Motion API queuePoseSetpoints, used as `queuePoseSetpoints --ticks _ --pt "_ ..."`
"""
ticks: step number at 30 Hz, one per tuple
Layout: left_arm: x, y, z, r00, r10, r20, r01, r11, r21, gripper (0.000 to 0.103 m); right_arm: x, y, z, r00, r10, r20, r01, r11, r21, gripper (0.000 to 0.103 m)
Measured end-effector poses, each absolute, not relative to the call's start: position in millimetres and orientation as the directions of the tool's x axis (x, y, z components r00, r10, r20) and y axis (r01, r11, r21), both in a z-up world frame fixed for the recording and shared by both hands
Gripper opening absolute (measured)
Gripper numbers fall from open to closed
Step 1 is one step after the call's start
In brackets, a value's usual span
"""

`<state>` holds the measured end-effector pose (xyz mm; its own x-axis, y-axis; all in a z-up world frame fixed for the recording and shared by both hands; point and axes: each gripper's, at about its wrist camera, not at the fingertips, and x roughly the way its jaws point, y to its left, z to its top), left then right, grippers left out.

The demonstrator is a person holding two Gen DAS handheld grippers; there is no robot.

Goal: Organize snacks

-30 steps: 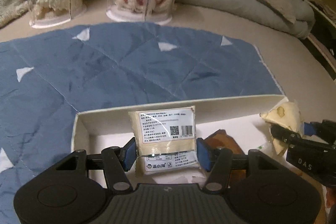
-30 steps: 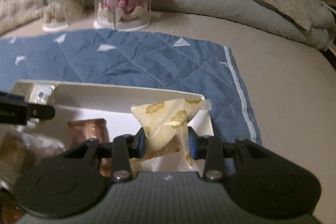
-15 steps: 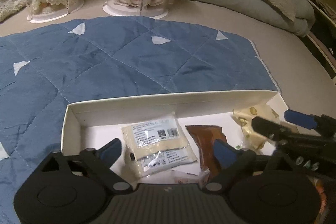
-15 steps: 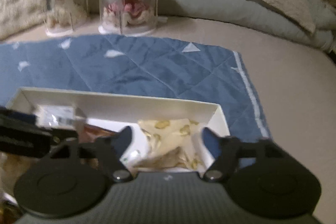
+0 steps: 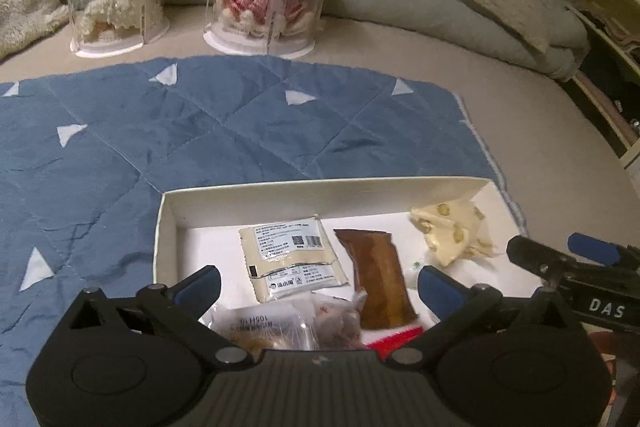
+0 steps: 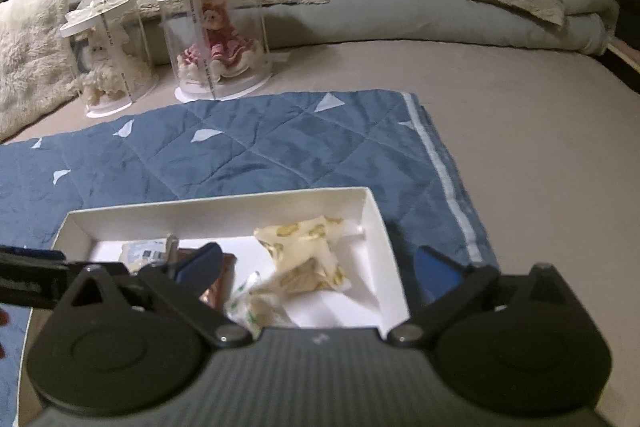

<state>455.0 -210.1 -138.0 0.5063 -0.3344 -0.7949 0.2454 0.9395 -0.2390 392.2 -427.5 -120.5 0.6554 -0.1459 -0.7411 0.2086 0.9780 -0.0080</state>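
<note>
On the bed: white box (image 5: 280,195), snack packets inside.
Left tongs (image 5: 318,285): jaws opening, pinching nothing.
Right tongs (image 6: 320,267): jaws opening, empty.

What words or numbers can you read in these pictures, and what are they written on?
"DAS": white letters on the right gripper.
"100": seen upside down on the clear packet; the other characters are blurred.
White label packet: a barcode, a square code and small print, too small to read.
Yellow-print packet: no words I can read.
</note>
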Motion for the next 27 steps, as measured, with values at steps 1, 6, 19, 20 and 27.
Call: queuePoseSetpoints --ticks 1,6,19,20,27 --pt "451 -208 -133 0.511 -0.34 -0.79 0.245 0.938 -0.245 0.103 389 -428 -119 0.655 -0.149 -0.74 0.211 0.977 -0.01 0.103" --pt "430 -193 -113 0.527 -0.35 -0.775 0.232 0.936 -0.265 0.103 370 -419 -101 0.661 -0.162 -0.732 0.227 0.974 -0.01 0.103" --pt "337 -143 -58 0.625 -0.232 -0.746 0.198 0.971 -0.136 0.103 302 -358 -47 0.709 -0.136 -0.692 0.163 0.986 -0.028 0.103" --pt "328 -139 -53 0.635 -0.234 -0.736 0.201 0.97 -0.135 0.103 294 -352 -43 0.714 -0.138 -0.686 0.158 0.987 -0.035 0.103" --pt "258 -129 -23 0.706 -0.249 -0.663 0.235 0.965 -0.112 0.103 230 -317 -13 0.769 -0.157 -0.619 0.132 0.987 -0.086 0.103"
